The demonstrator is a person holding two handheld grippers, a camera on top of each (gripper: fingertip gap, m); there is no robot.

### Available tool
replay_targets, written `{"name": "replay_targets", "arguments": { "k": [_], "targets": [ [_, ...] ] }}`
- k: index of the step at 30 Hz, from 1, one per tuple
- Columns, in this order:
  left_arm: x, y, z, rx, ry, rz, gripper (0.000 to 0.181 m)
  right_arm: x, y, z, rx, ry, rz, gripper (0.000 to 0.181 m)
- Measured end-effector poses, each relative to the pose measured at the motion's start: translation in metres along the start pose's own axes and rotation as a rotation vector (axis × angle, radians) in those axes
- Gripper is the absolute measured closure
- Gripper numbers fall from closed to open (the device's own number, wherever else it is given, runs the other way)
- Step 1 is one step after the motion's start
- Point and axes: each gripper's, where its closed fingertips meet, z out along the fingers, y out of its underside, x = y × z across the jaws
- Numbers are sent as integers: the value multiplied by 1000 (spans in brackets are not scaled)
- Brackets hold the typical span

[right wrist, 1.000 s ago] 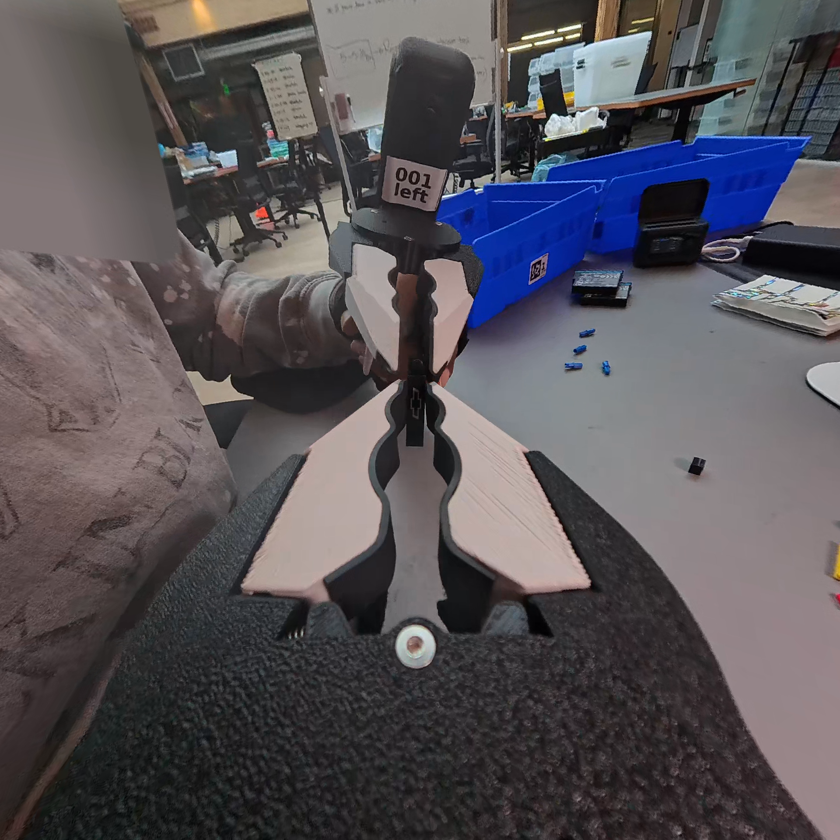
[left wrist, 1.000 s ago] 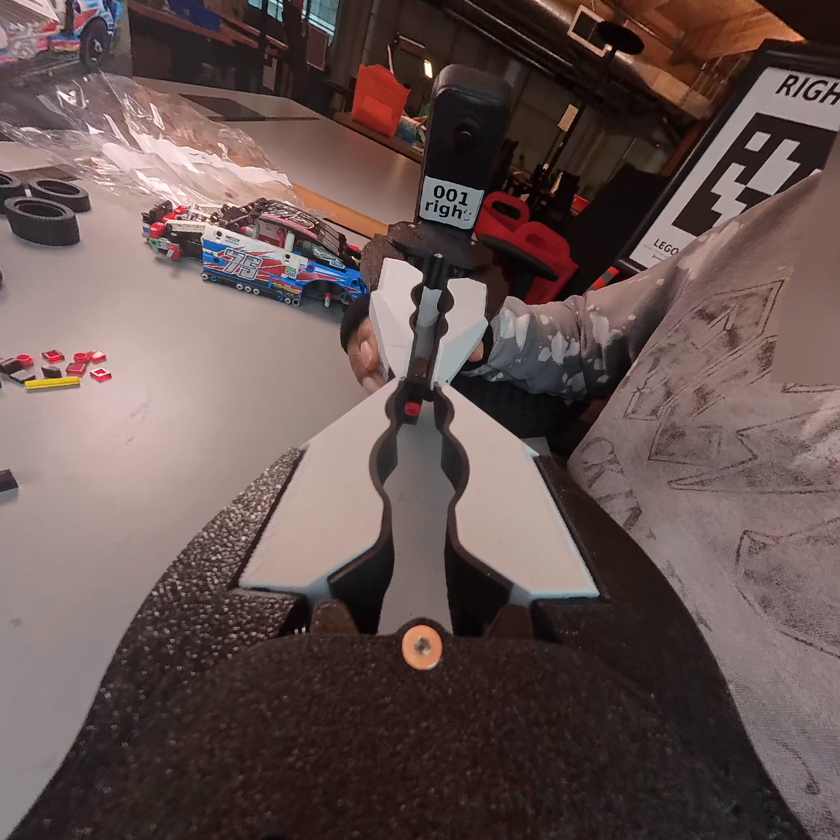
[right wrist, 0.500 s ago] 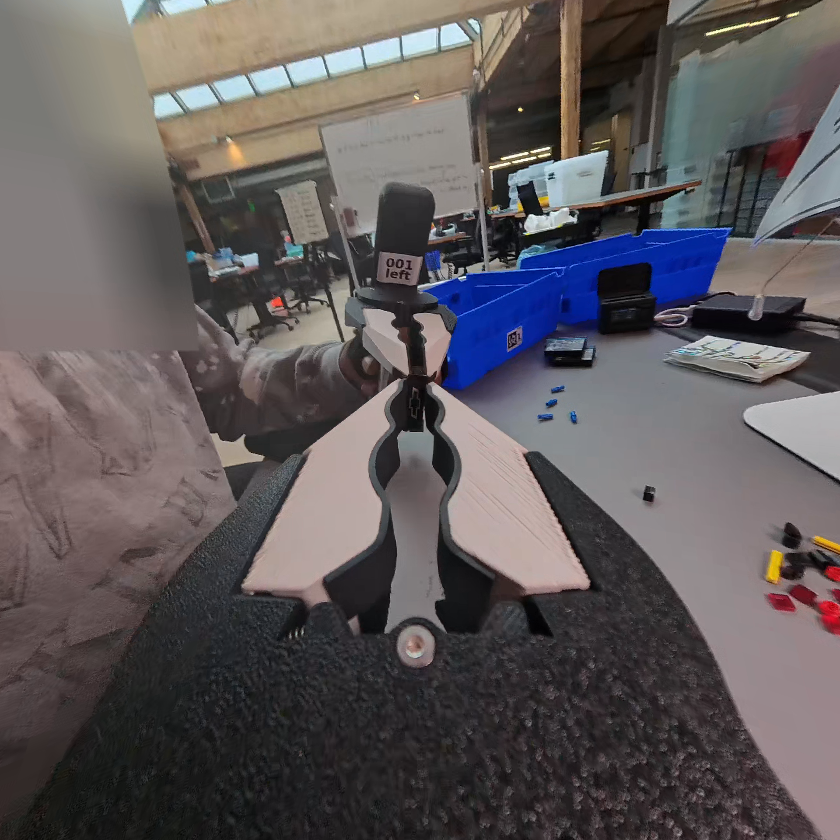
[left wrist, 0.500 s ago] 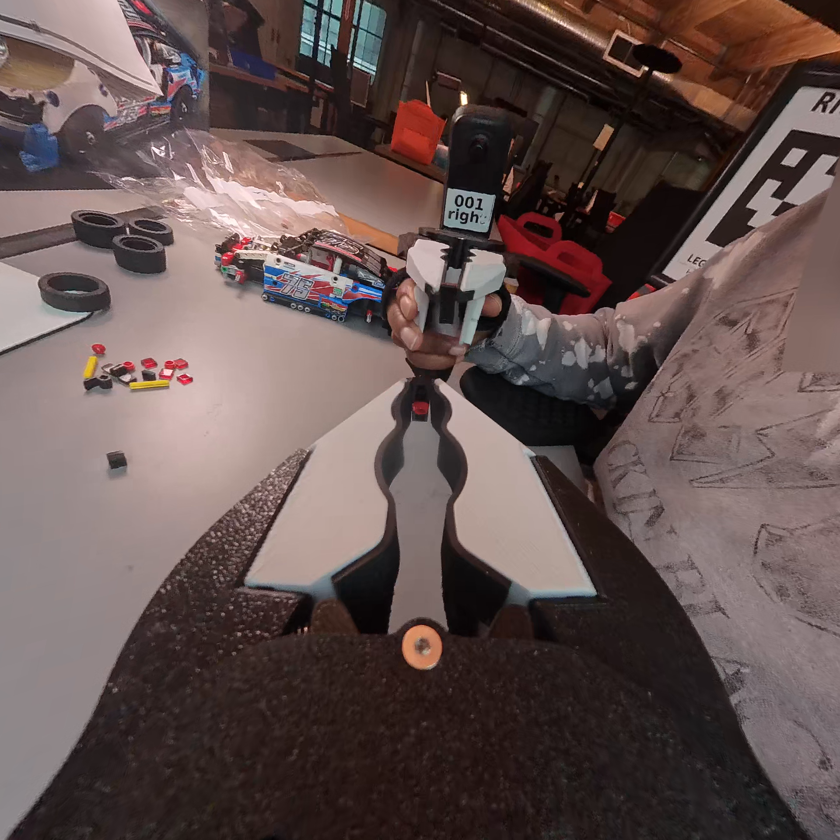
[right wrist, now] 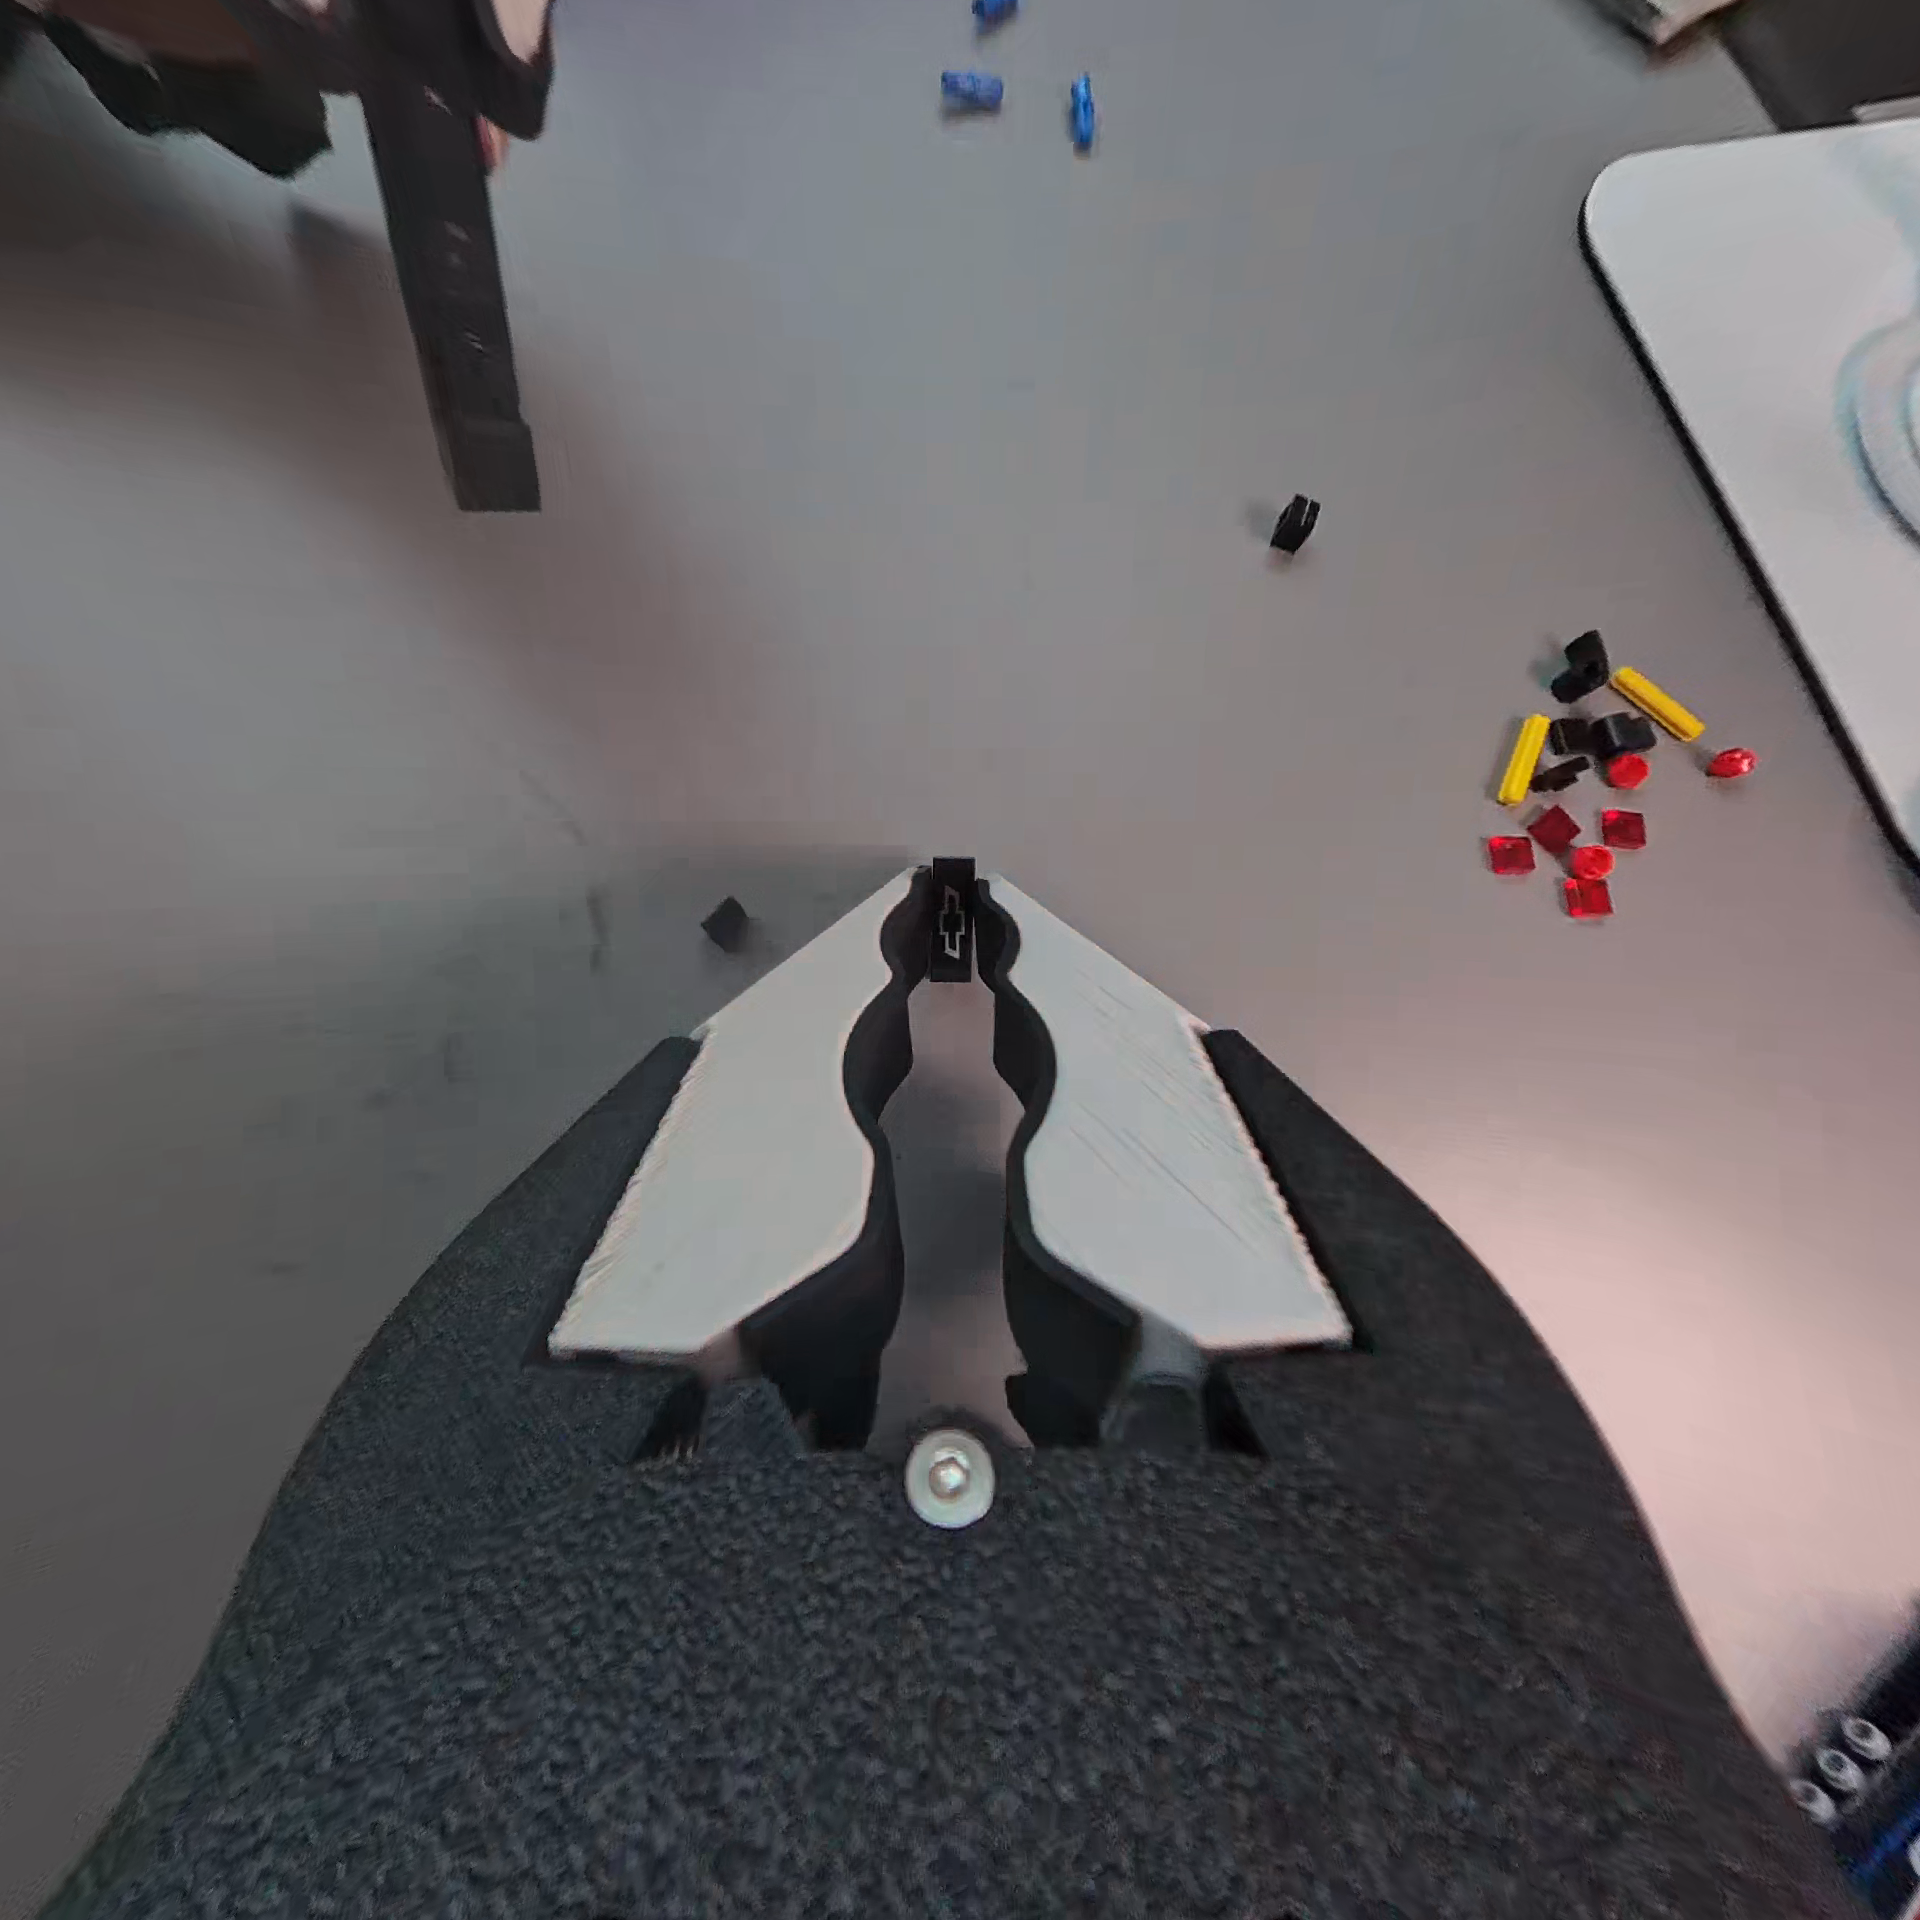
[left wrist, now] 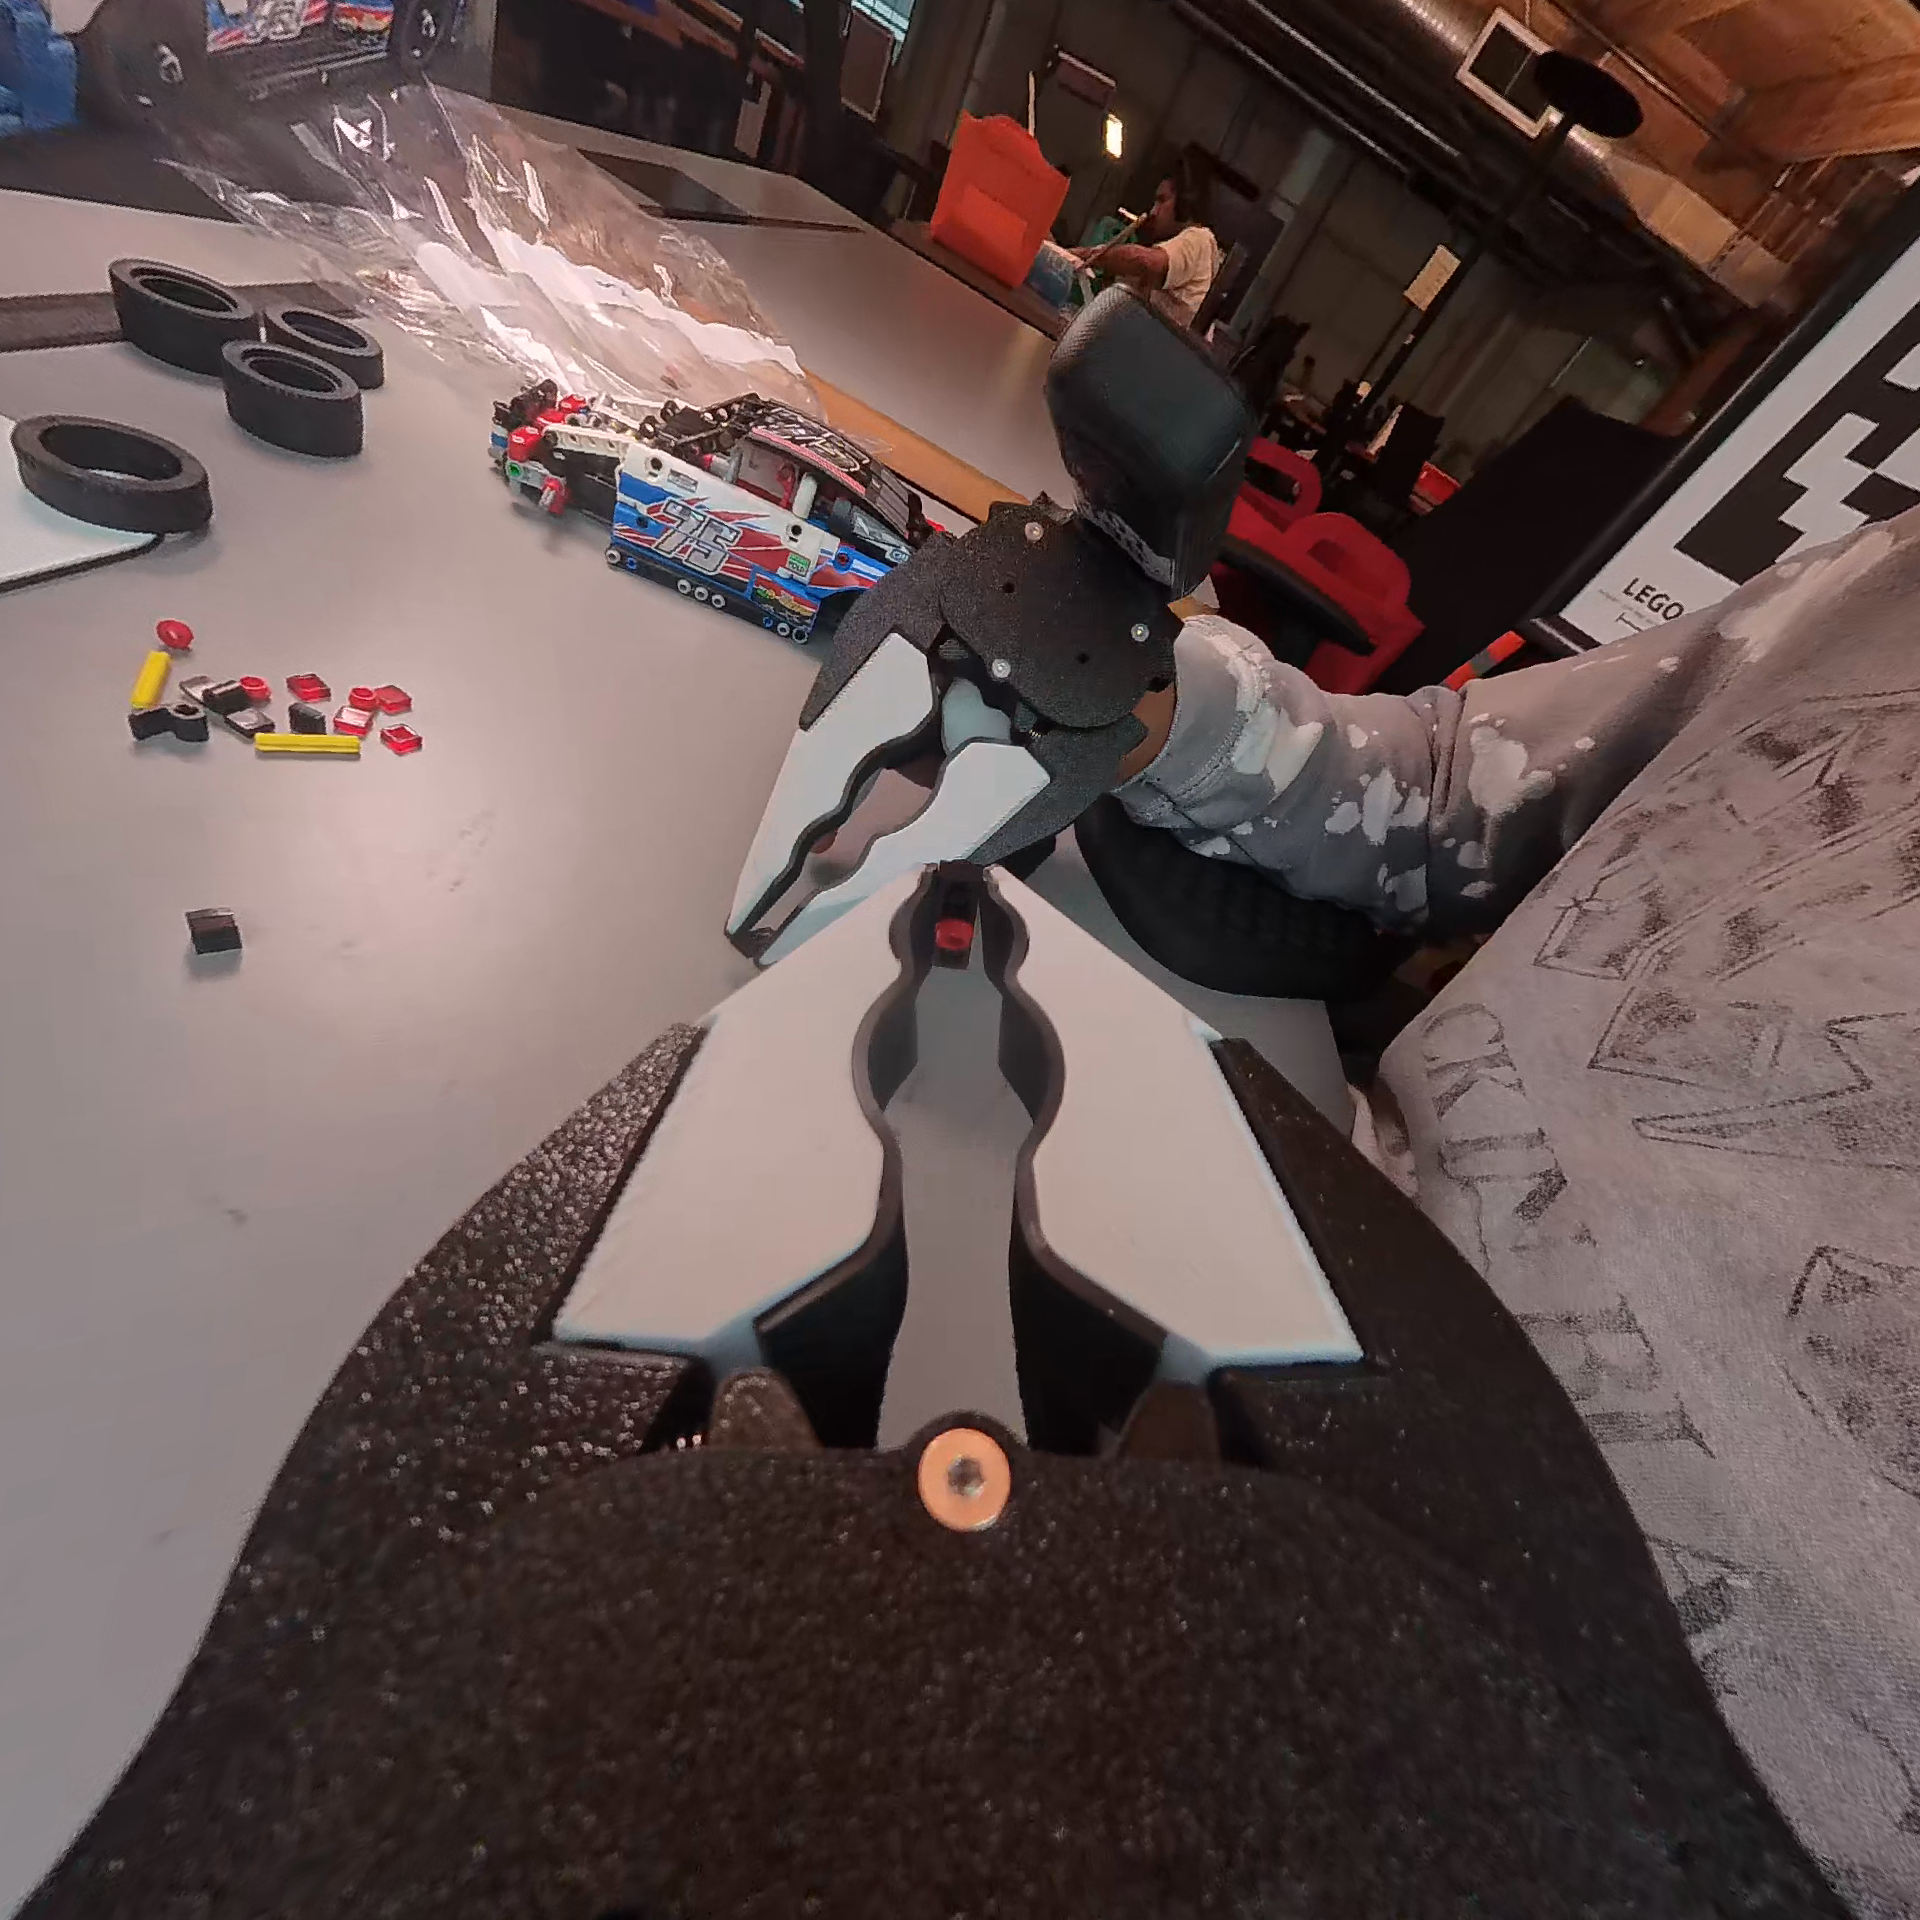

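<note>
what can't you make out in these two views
- Left wrist view: the red piece in the left gripper; only its end shows between the fingertips.
- Left wrist view: what the right gripper holds; its tips are seen side-on.
- Right wrist view: the toy car, cut off by the corner.
- Right wrist view: the blue bits, smeared by blur.
- Right wrist view: the black piece in the right gripper, half hidden by the fingers.

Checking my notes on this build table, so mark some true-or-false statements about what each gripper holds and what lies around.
1. The left gripper pinches a small red piece. True.
2. The right gripper is empty. False: its jaws are shut on a small black tile.
3. The toy race car lies on the table. True.
4. The black tyres are mounted on the car. False: they lie loose, apart from it.
</note>
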Motion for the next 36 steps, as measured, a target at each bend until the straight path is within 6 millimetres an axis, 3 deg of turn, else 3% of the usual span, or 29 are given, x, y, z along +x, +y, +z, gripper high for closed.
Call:
{"name": "replay_targets", "arguments": {
  "k": [3,5,8,10,14,18,22,25,30,36],
  "targets": [
    [1,0,1,12,10,1,175,6,0,1,-2,30,-14,161],
    [6,-4,0,44,39,-6,175,2,-19,-13,129,-31,19,155],
    [13,-12,-3,90,79,-8,175,-30,-61,-56,425,-303,88,150],
    [19,-16,-4,108,108,3,175,-43,-74,-68,492,-393,127,149],
    [25,-15,-2,97,110,46,175,-60,-80,-66,517,-473,135,159],
    [28,-14,-1,85,109,67,175,-62,-83,-65,533,-461,114,173],
    [31,-16,-1,96,109,84,175,-62,-84,-68,558,-452,104,174],
    [35,-12,2,76,119,100,151,-62,-87,-71,578,-447,95,174],
    [38,0,10,9,110,151,173,-70,-88,-71,582,-458,62,173],
    [37,2,8,-49,79,205,176,-70,-89,-72,626,-460,50,174]
  ]
}}
